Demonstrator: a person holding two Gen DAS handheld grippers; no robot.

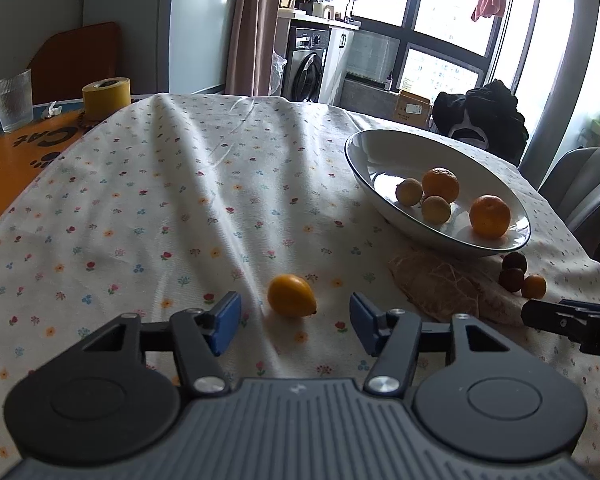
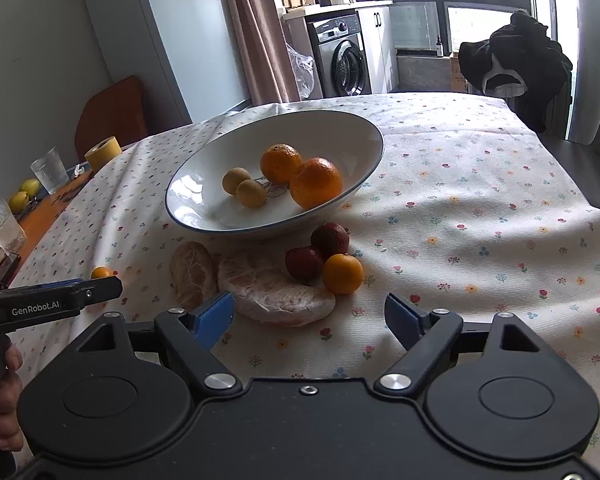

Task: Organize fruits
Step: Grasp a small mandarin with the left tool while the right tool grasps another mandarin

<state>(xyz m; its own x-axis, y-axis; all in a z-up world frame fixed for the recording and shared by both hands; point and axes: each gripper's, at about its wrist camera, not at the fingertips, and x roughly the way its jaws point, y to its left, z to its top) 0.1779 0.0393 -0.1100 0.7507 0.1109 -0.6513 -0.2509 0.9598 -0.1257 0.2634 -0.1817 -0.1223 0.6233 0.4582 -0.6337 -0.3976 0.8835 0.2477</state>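
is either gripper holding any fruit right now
No. Both the left gripper and right gripper are open and empty; the small orange fruit lies unheld on the cloth.

The left gripper point(image 1: 295, 322) is a ribbed grey body with two black round discs, silver screws and blue-padded fingers point(image 1: 225, 322). The right gripper point(image 2: 310, 318) is matt black, likewise blue-padded. White "GenRobot.AI" lettering marks the left gripper's black side.

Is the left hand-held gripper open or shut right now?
Open: the left hand-held gripper has its blue pads spread wide, with the small orange fruit lying untouched ahead between them.
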